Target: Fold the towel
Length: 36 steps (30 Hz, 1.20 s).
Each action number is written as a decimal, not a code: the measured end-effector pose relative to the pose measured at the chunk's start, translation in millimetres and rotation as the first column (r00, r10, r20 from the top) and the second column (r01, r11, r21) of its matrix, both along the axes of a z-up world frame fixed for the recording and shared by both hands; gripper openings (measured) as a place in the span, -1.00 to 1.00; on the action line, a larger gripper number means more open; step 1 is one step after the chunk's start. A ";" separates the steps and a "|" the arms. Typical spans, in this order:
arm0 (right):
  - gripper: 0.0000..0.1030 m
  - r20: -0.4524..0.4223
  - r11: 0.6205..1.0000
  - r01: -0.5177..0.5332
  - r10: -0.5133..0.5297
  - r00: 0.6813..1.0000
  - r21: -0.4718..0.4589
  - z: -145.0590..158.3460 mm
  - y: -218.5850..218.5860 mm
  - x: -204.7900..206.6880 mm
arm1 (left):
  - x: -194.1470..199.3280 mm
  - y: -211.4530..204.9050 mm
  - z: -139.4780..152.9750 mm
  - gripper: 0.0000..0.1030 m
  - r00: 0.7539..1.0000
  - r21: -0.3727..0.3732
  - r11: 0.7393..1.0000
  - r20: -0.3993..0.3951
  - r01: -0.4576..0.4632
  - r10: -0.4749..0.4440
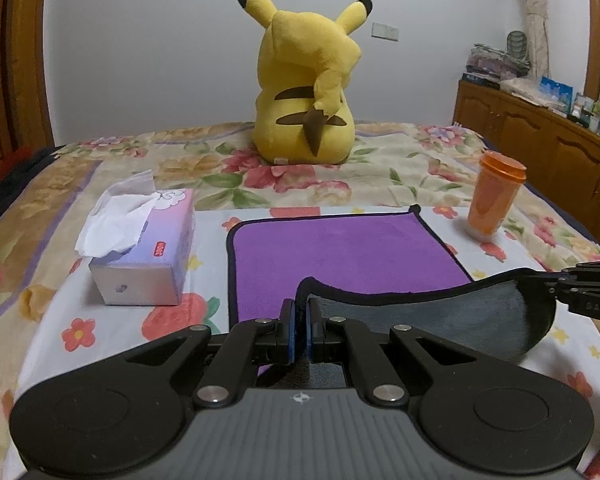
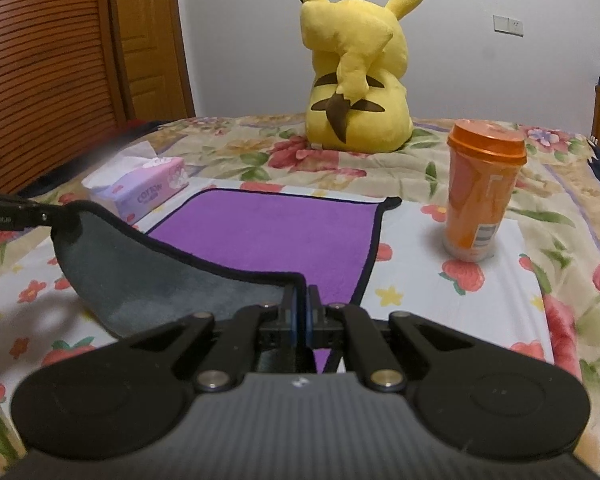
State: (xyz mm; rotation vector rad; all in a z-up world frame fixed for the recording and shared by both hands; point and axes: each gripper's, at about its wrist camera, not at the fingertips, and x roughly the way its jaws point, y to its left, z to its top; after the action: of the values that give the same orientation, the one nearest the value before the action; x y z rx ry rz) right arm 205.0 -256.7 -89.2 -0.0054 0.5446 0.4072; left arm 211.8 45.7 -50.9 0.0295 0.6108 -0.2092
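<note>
A purple towel [image 1: 340,252] with a black hem and a grey underside lies on the flowered bed; it also shows in the right wrist view [image 2: 276,232]. My left gripper [image 1: 300,308] is shut on the towel's near left corner. My right gripper [image 2: 300,296] is shut on the near right corner and also shows at the right edge of the left wrist view [image 1: 552,284]. The near edge is lifted between them, so the grey underside [image 1: 440,320] hangs in a curve above the bed.
A tissue box [image 1: 144,252] stands left of the towel. An orange lidded cup [image 2: 480,192] stands to its right. A yellow plush toy [image 1: 308,88] sits behind, at the far side of the bed. A wooden cabinet [image 1: 540,136] runs along the right.
</note>
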 end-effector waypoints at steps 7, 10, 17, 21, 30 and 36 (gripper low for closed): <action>-0.91 0.011 1.000 -0.009 0.009 1.000 -0.001 1.7 3.1 3.1 | 6.7 0.5 1.4 -0.85 1.000 -0.010 1.000 0.008 0.006 -0.006; -0.91 0.015 1.000 -0.010 0.010 1.000 -0.008 1.8 4.4 6.8 | 10.4 -0.9 1.1 -0.85 1.000 -0.004 1.000 0.015 0.009 -0.009; -0.91 0.030 0.999 -0.018 0.018 0.999 -0.030 1.1 5.8 20.3 | 23.1 -0.9 -0.1 -0.85 1.000 -0.001 1.000 0.028 0.010 -0.010; -0.91 0.036 0.999 -0.022 0.024 0.999 -0.048 -0.9 6.5 30.5 | 32.0 -1.2 -1.3 -0.85 0.999 0.011 1.000 0.037 0.013 -0.013; -0.91 0.057 0.997 -0.029 0.034 0.998 -0.073 0.2 8.7 46.3 | 51.2 4.2 1.9 -0.85 0.999 -0.004 1.000 0.051 0.002 -0.002; -0.91 0.082 0.997 -0.033 0.039 0.996 -0.076 6.9 10.1 56.9 | 60.3 2.5 5.2 -0.85 0.998 0.002 1.000 0.058 0.010 -0.010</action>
State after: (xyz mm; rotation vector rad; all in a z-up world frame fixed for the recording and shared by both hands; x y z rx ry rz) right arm 261.9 -246.6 -82.3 -0.1039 0.4775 0.4199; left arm 272.1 48.2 -45.7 0.0400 0.5536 -0.2167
